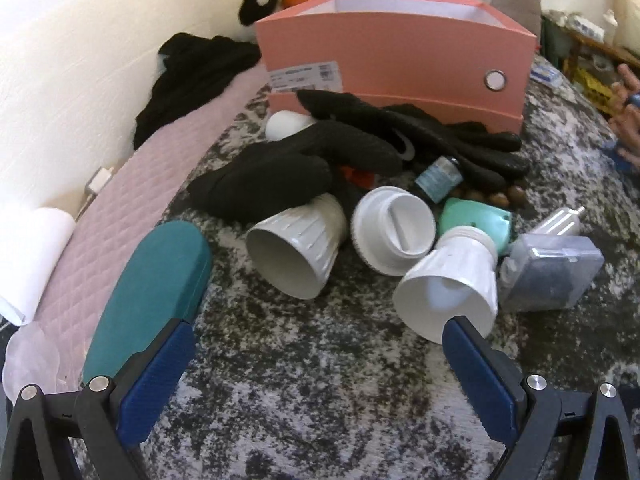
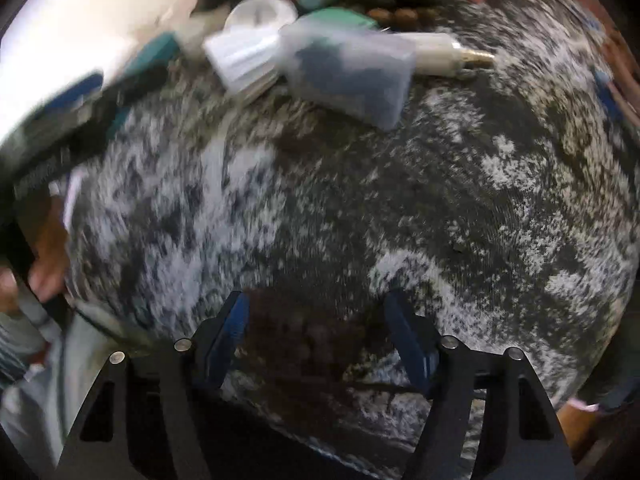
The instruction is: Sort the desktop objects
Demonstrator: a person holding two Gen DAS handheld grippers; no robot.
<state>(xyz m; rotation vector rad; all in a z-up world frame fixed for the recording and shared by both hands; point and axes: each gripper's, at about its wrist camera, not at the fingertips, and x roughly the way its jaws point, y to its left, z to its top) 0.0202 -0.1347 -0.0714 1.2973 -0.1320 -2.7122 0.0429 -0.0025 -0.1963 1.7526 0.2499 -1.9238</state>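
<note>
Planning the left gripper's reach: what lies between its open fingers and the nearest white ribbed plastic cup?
Nothing: in the left wrist view only bare mottled grey-and-black cloth separates the left gripper from the white ribbed cup.

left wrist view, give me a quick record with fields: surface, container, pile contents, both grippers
surface: mottled black and white cover
container: pink box, open top, behind the pile
pile: black gloves, three white cups lying on their sides, small blue-labelled bottle, mint green object, frosted plastic case
apart from the pile: teal case, to the left
left gripper: open, empty, short of the cups
right gripper: open, empty, over bare cover; view blurred
</note>
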